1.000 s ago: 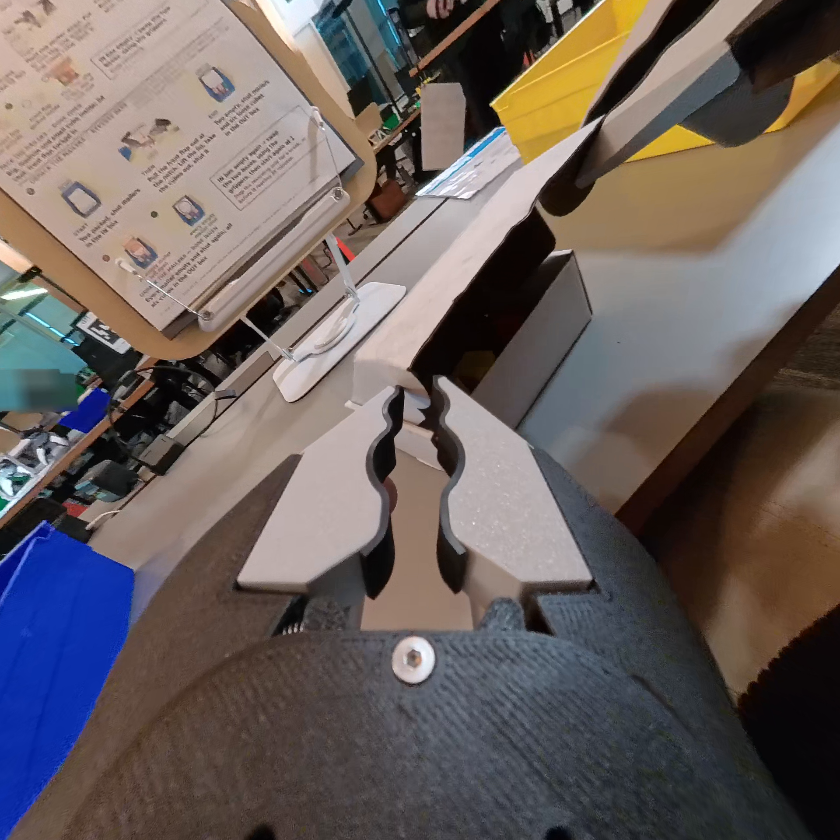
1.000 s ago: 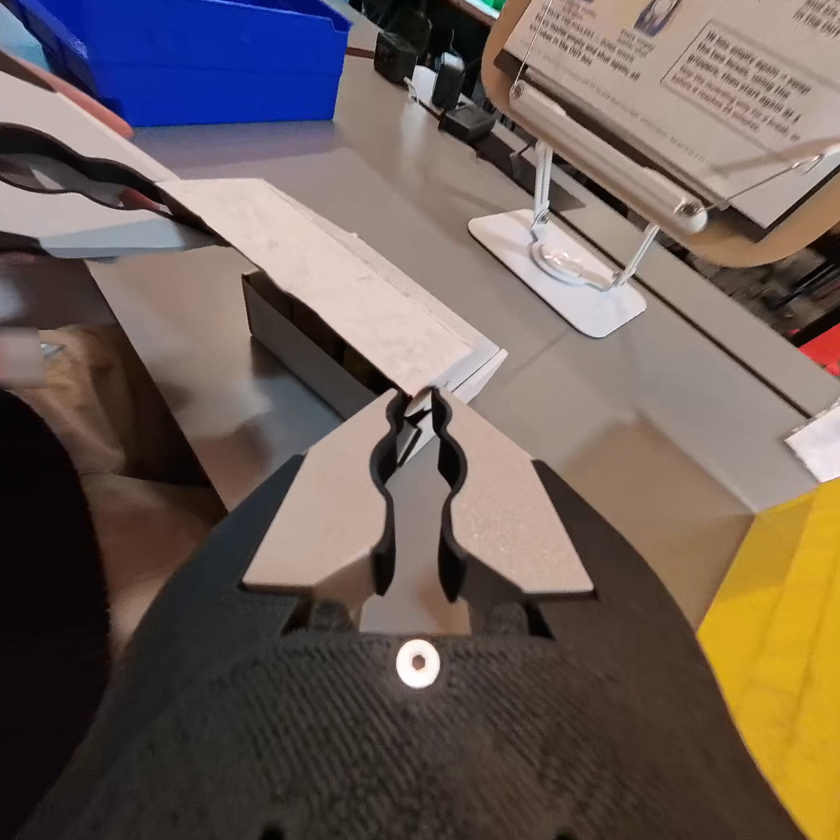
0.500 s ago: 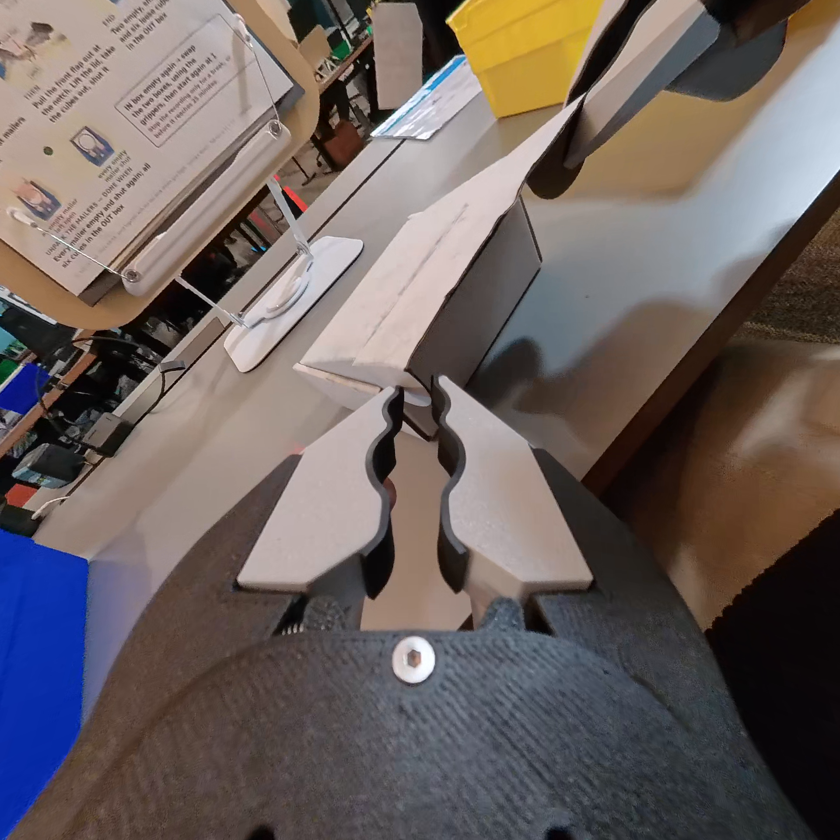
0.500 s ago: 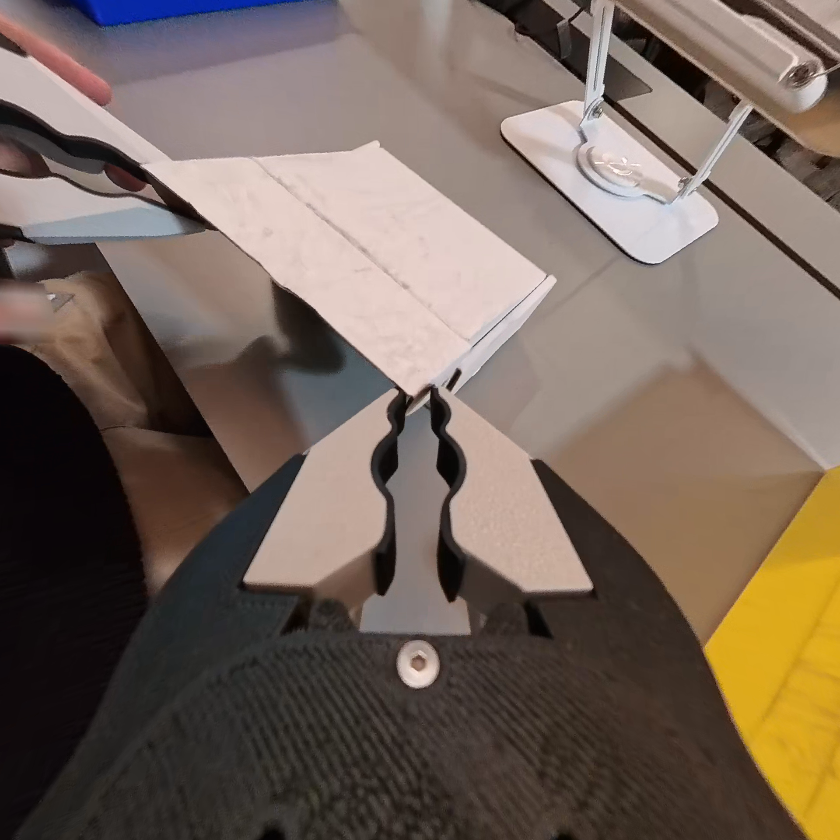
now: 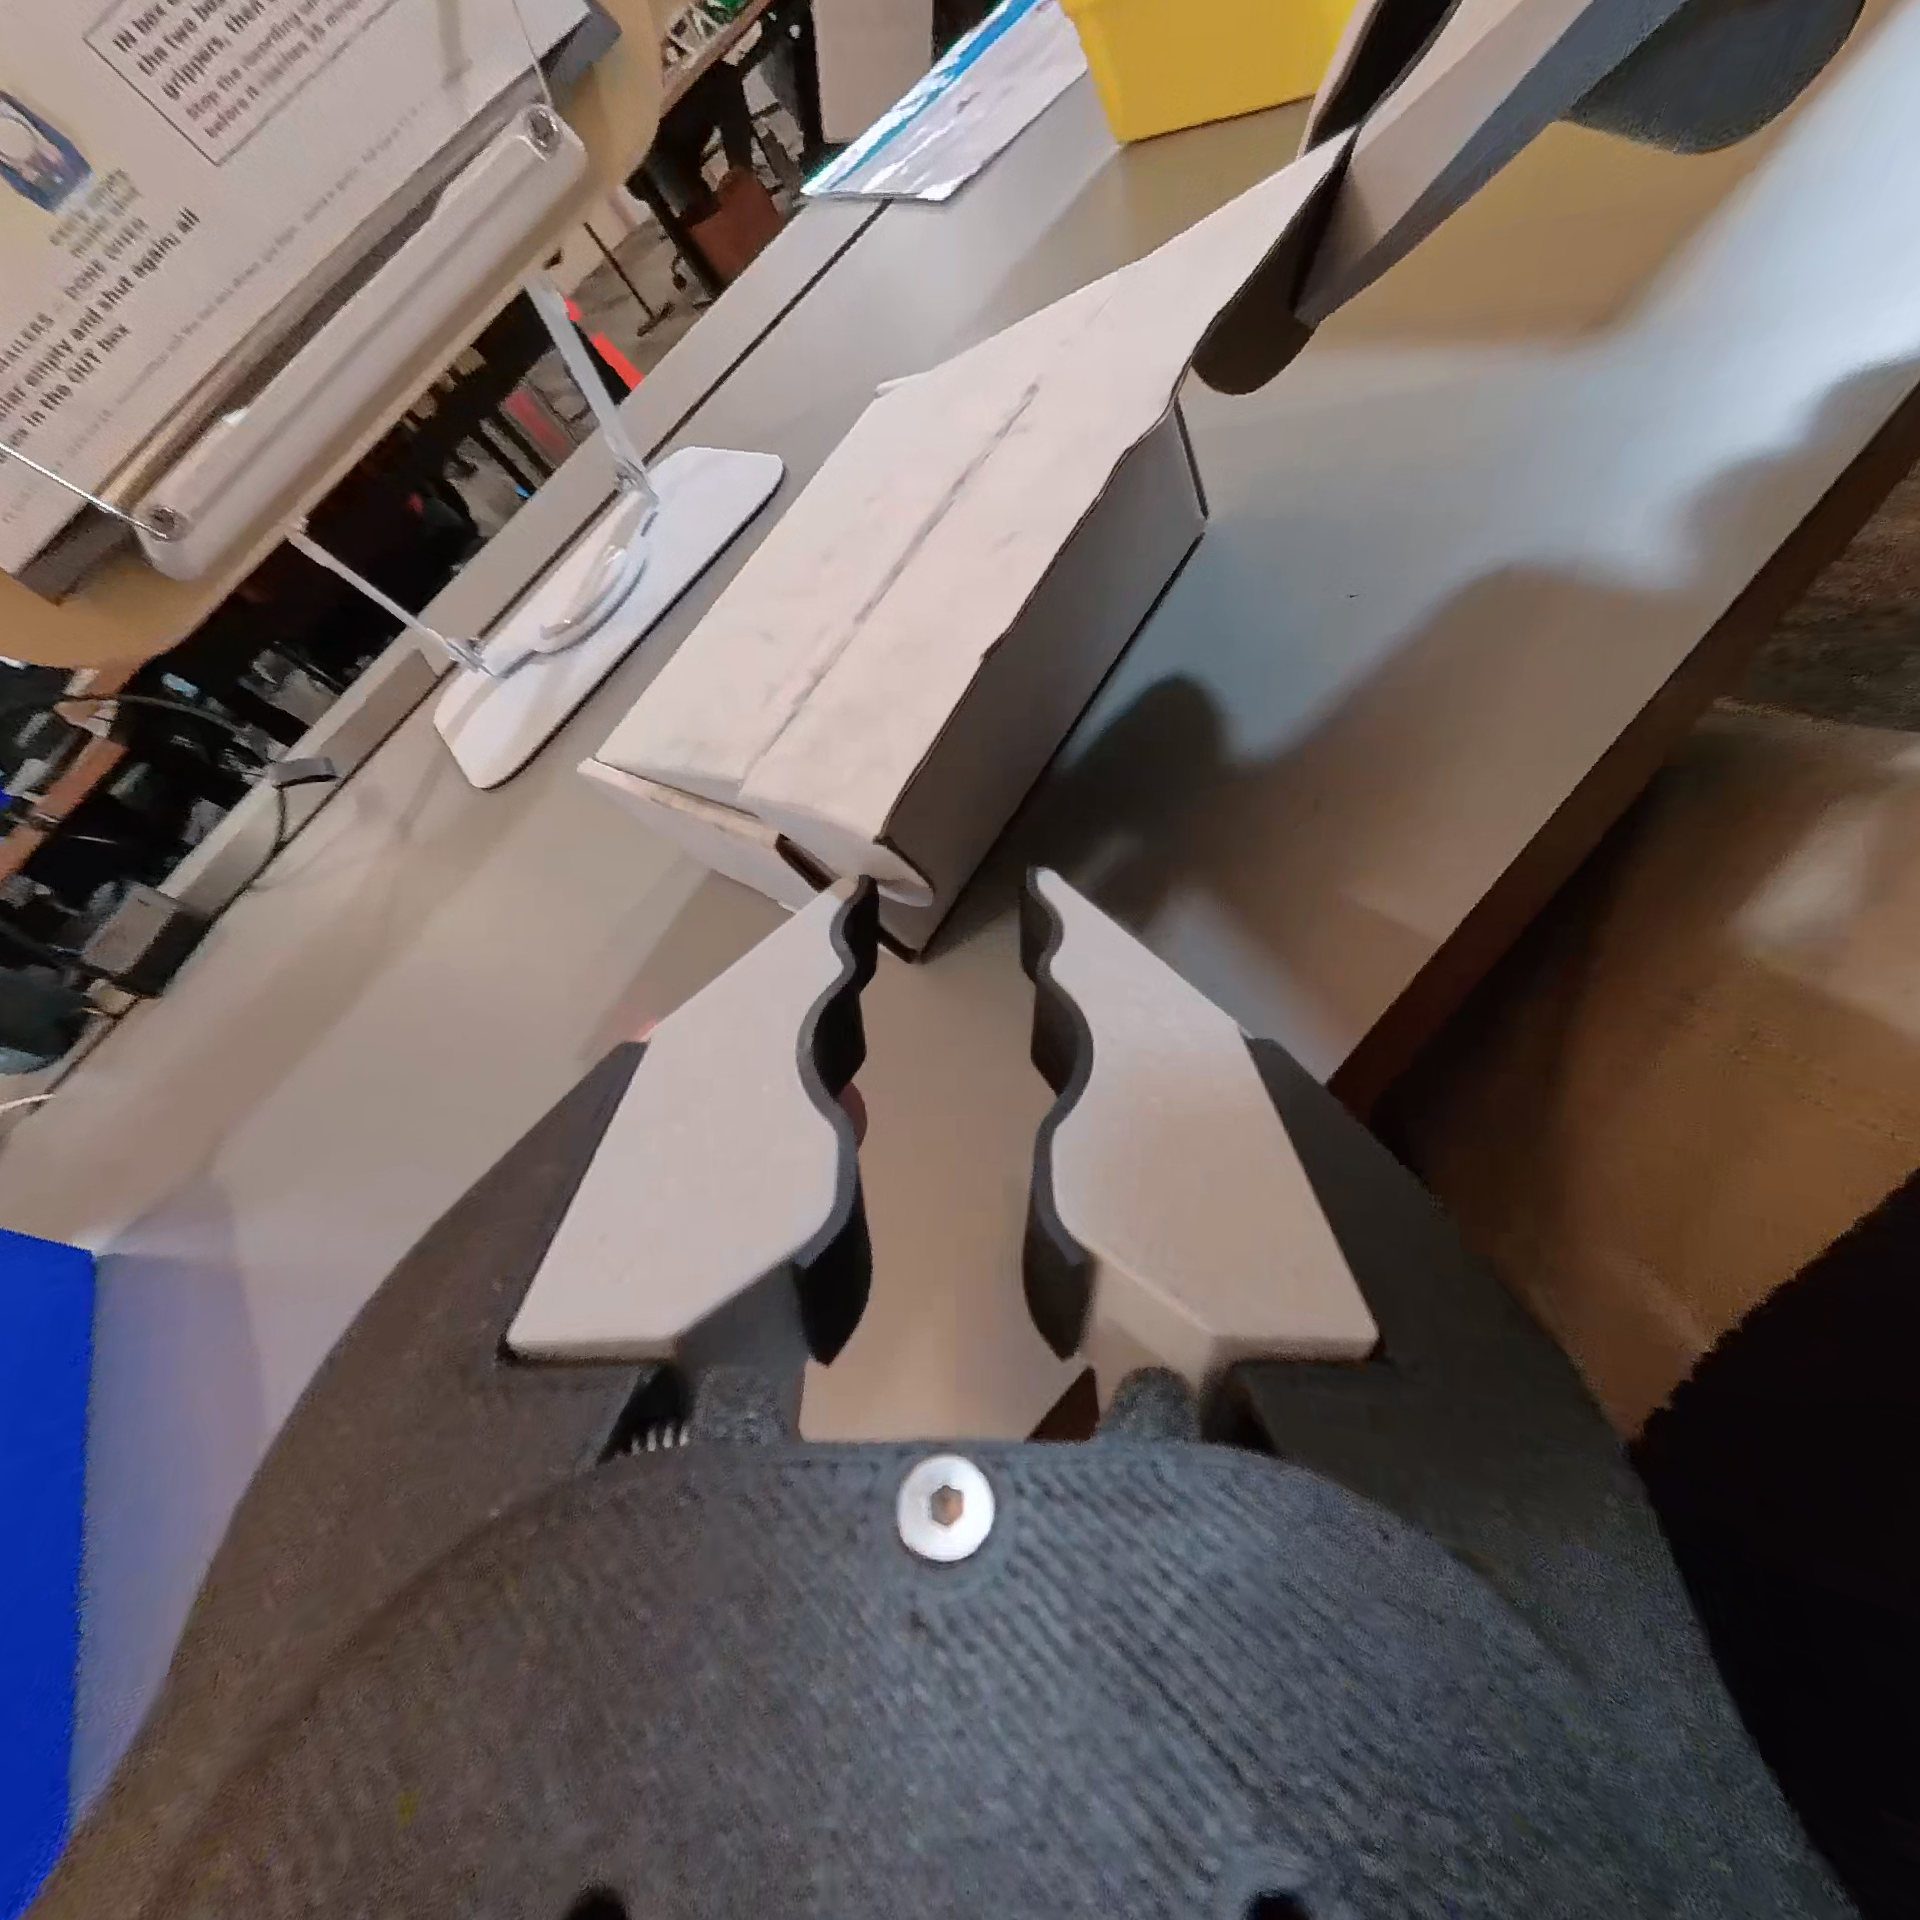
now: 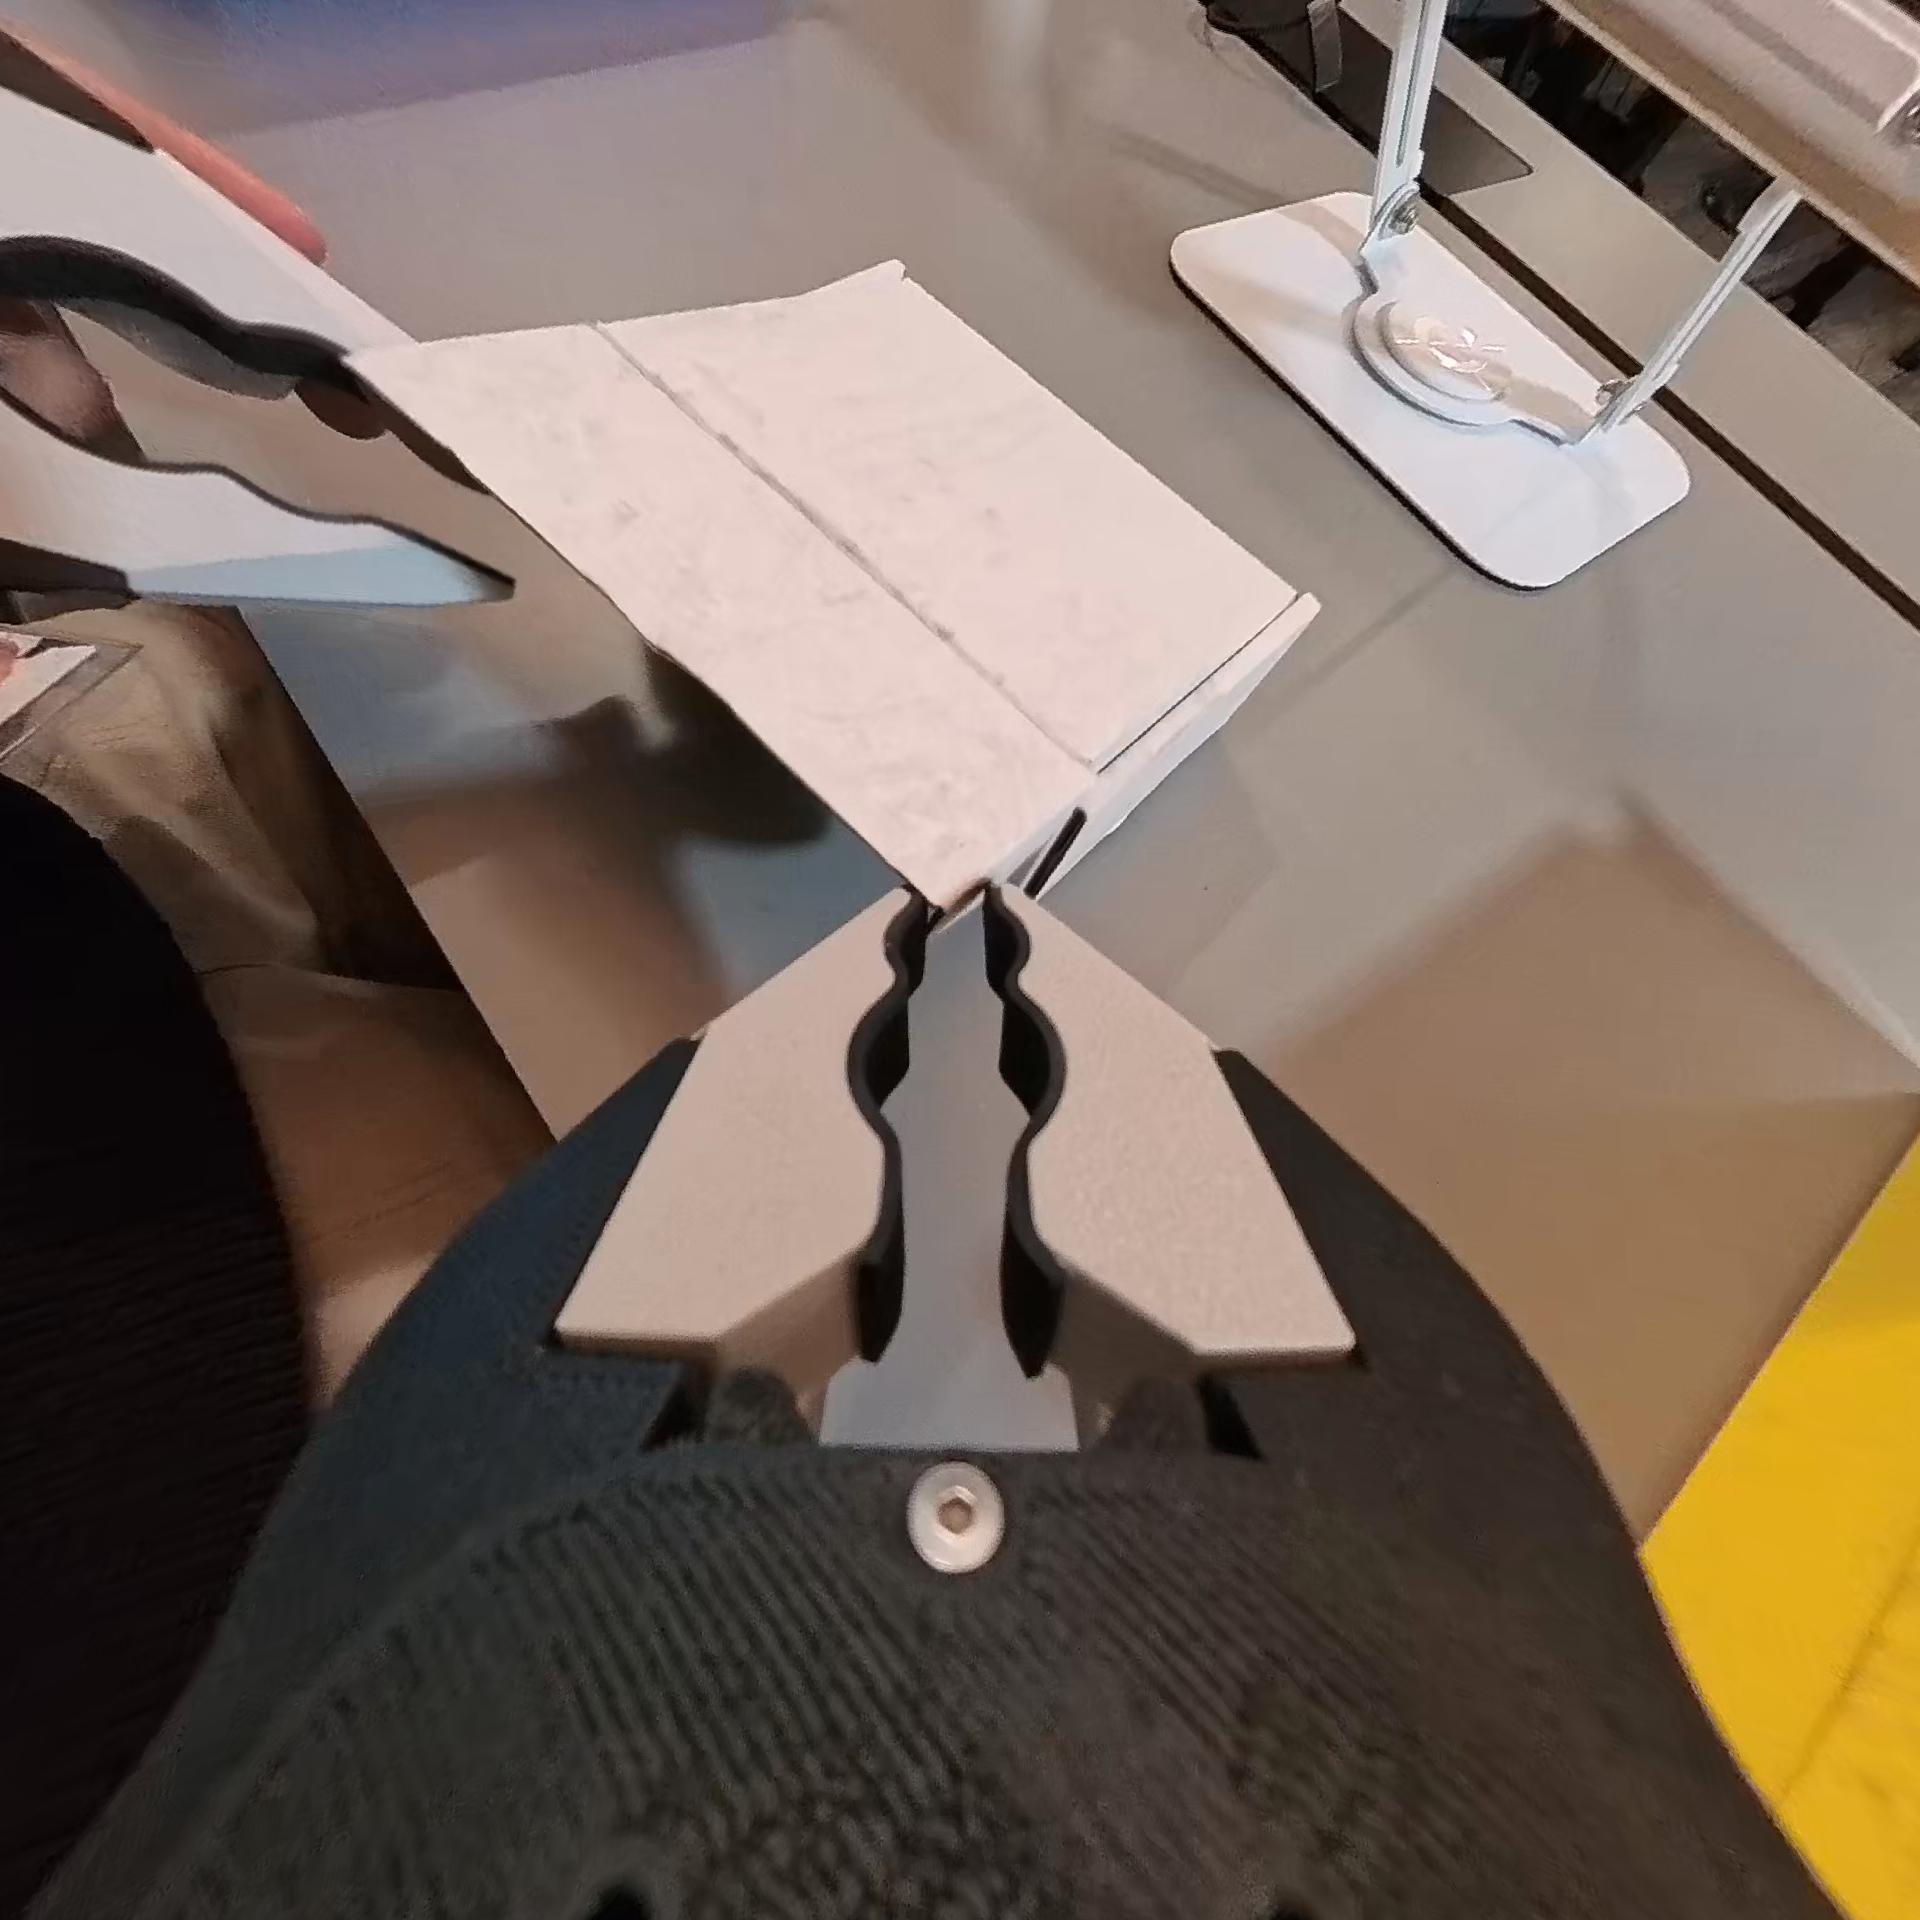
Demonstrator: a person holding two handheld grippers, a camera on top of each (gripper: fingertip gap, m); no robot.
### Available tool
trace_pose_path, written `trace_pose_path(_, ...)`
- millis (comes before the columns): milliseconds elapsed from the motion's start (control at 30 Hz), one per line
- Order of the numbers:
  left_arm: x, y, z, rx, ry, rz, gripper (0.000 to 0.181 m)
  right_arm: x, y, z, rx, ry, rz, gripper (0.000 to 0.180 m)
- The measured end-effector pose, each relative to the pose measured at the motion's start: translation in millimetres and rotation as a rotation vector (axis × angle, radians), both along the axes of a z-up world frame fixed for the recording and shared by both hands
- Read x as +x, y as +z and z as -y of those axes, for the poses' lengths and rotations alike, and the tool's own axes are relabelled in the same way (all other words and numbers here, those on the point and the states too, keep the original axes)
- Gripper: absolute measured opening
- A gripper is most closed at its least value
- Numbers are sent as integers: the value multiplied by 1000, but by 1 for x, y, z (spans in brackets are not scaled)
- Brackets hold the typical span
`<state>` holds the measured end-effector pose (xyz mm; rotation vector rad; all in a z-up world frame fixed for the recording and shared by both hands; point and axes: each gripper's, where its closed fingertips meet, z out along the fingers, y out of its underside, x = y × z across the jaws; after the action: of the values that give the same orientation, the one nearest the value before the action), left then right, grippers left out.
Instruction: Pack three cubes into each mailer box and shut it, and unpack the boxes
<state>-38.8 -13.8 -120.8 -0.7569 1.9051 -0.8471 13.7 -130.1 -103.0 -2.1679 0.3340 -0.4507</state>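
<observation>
A white mailer box (image 5: 831, 582) lies on the grey table with its lid down, and its front flap slopes out over the front wall. Any cubes are hidden inside. My left gripper (image 5: 945, 894) is open at the near left corner of the flap, with that corner by its left fingertip. In the right wrist view the left gripper (image 6: 426, 468) shows with jaws apart around that corner. My right gripper (image 6: 953, 904) is shut on the other corner of the flap of the box (image 6: 935, 499). It also shows in the left wrist view (image 5: 1320, 218).
A document stand's white base (image 5: 613, 623) sits just behind the box, also in the right wrist view (image 6: 1455, 416). A yellow bin (image 6: 1818, 1455) is to the right, a blue bin (image 5: 42, 1507) to the left. The table's front edge (image 5: 1558, 831) runs close by the box. Spacing between my two grippers at the tips: around 15 cm.
The lid has come down from half open to lying on the box. Both grippers moved down with it. My left gripper has opened and let go of its flap corner.
</observation>
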Motion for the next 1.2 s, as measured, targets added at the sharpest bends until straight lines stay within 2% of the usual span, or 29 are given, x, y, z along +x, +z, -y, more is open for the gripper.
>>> trace_pose_path(333,-1,2,-5,-10,7,-6,36,1,0,-1,-12,1,49,11)
trace_pose_path(500,0,0,-24,-55,60,-57,38,3,-4,2,-38,-10,73,12)
trace_pose_path(733,12,15,-64,-384,207,-131,37,8,-22,22,-101,-40,-15,23)
trace_pose_path(933,13,26,-47,-680,126,-201,41,22,-10,32,47,-110,-84,23)
trace_pose_path(1100,12,22,-30,-769,55,-280,44,19,21,17,302,-51,-106,28)
trace_pose_path(1200,11,15,-24,-806,36,-335,47,15,26,4,431,-11,-184,40)
